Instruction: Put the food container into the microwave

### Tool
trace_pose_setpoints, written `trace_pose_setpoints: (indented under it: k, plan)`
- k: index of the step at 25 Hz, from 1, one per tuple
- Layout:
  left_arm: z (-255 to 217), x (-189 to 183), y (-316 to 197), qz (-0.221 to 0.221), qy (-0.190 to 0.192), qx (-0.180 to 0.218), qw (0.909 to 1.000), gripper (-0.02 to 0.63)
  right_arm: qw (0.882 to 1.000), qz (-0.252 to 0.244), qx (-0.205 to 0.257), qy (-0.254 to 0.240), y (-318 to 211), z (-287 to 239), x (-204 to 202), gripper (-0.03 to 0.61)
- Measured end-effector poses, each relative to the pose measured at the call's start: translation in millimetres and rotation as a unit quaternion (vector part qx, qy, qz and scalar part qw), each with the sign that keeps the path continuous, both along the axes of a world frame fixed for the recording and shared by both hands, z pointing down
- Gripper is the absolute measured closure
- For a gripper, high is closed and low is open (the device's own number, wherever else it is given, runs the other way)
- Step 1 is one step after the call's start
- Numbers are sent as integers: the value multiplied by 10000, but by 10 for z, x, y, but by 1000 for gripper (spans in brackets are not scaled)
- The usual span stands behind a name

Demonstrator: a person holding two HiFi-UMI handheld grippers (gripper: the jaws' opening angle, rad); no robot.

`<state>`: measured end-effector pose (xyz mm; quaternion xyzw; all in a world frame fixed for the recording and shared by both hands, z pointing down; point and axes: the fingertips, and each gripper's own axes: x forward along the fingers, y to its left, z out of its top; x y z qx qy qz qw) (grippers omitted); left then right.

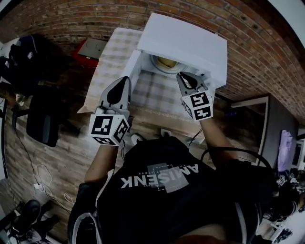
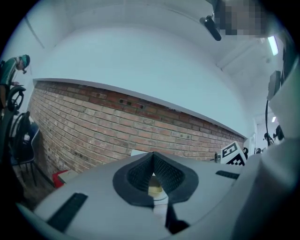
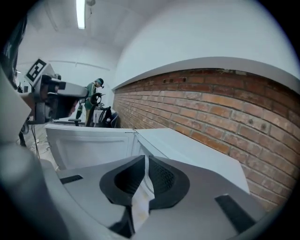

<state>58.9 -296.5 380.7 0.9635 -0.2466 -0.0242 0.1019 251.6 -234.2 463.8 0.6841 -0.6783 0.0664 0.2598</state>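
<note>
Both clenched, nothing held: left tool (image 1: pixel 125 80), right tool (image 1: pixel 182 77). Round pale food container (image 1: pixel 166 62) sits inside the white box microwave (image 1: pixel 190 40) on the checked-cloth table (image 1: pixel 152 97). Next I'd swing the open white door (image 1: pixel 135 64) shut with the left tool, using a slow, flat push.

Red brick wall (image 1: pixel 248 52) rises behind a table (image 1: pixel 112 62) covered with a pale checked cloth. A flat grey slab (image 1: pixel 93 46) lies on a red object (image 1: pixel 77 58) just beside the table's left edge. A black office chair (image 1: pixel 43 121) stands on the wood-plank floor (image 1: pixel 62 162), with a white cable (image 1: pixel 40 183) trailing near it. A ceiling strip light (image 3: pixel 80 14) is lit. A distant person (image 3: pixel 91 101) stands by the wall.
</note>
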Motion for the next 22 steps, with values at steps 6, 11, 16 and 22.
trace_pose_setpoints:
  k: [6,11,16,22]
  plan:
    - [-58,116,30,470,287,-131,9984,603,9987,277,315,-297,406,-423,-11,528]
    - [-100,169,15,693,397,-202,9966,603,9968,395,668,-183,614,-865,-1,529]
    - [-247,175,75,877,550,-196,9944,603,9907,700,1165,-69,846,-1216,161,529]
    - [-428,304,161,859,523,-280,9945,603,9775,1200,1720,-209,1234,-1558,584,529]
